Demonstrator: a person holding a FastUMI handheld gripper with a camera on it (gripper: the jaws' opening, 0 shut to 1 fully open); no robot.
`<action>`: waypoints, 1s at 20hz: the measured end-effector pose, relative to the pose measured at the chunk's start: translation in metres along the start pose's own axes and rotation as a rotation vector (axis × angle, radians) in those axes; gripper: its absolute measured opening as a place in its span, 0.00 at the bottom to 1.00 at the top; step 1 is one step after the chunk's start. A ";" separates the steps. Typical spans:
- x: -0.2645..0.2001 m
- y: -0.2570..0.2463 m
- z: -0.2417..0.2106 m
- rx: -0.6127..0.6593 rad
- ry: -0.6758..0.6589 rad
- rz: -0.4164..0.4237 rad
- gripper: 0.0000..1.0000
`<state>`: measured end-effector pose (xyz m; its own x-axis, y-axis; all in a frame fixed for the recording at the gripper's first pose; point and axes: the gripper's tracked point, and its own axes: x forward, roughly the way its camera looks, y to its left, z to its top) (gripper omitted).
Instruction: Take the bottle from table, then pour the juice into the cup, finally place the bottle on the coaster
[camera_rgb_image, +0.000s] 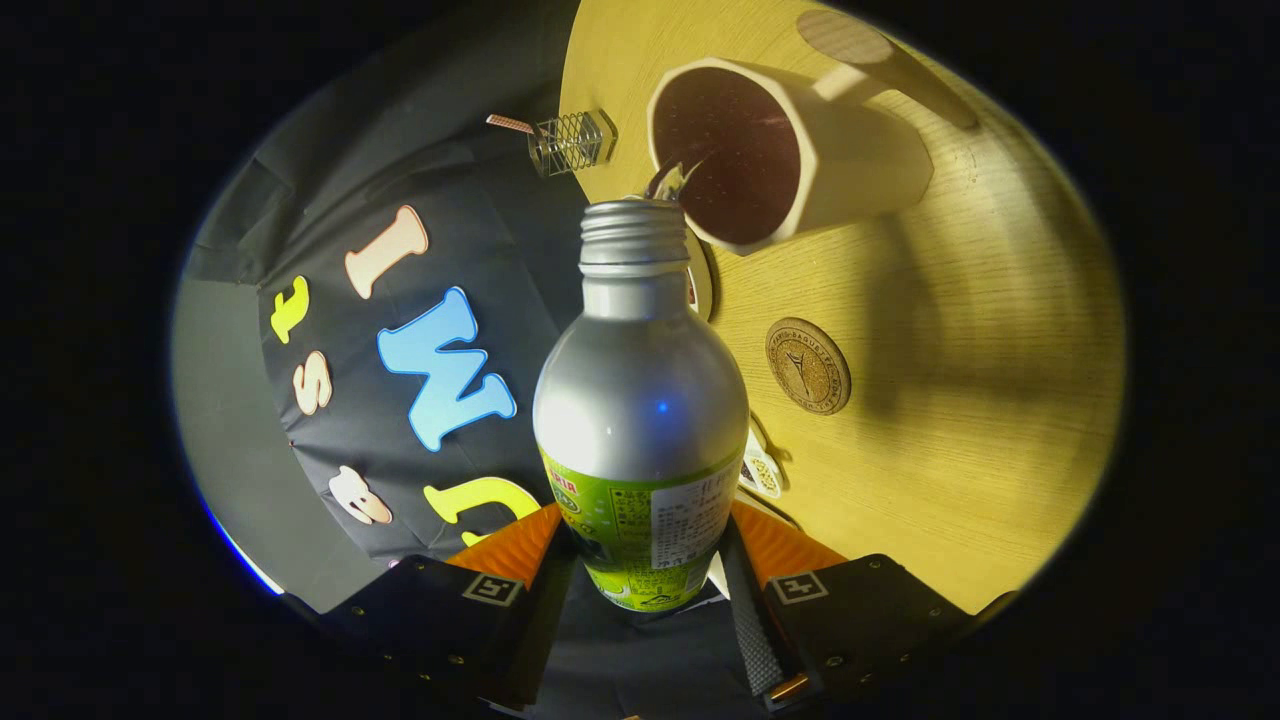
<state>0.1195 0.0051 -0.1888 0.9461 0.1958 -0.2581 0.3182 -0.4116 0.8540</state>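
The hand-held gripper (645, 560) is pinching the bottle (640, 400) low on its body, one finger pressed against each side of the green label, so the bottle sits squarely between the fingers and runs forward away from them. The bottle is silver metal above the label, with a rounded shoulder, a narrow neck and an uncapped threaded mouth. The whole scene appears rolled to one side, so the wooden surface (950, 400) stands on the right of the fingers and the dark booth wall on the left, which shows the bottle is tipped over. Just beyond its mouth is the cup (860, 160), a pale, faceted mug whose opening faces the gripper and whose inside is dark with reddish-brown juice (740, 150). A thin splash of liquid shows at the bottle mouth, right at the near rim of the cup. Beside the bottle's shoulder, to the right and nearer the fingers than the cup, a round cork coaster (808, 365) lies flat on the surface, apart from the cup. Beyond the bottle and to the left of the cup, a small wire-mesh holder (572, 142) stands at the edge of the surface.
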 end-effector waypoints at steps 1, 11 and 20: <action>-0.001 0.000 0.000 0.008 0.001 -0.001 0.75; -0.007 0.008 -0.002 0.073 0.018 -0.016 0.75; -0.008 0.015 0.004 0.128 0.030 -0.048 0.75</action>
<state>0.1167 -0.0058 -0.1755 0.9279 0.2437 -0.2822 0.3702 -0.5109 0.7758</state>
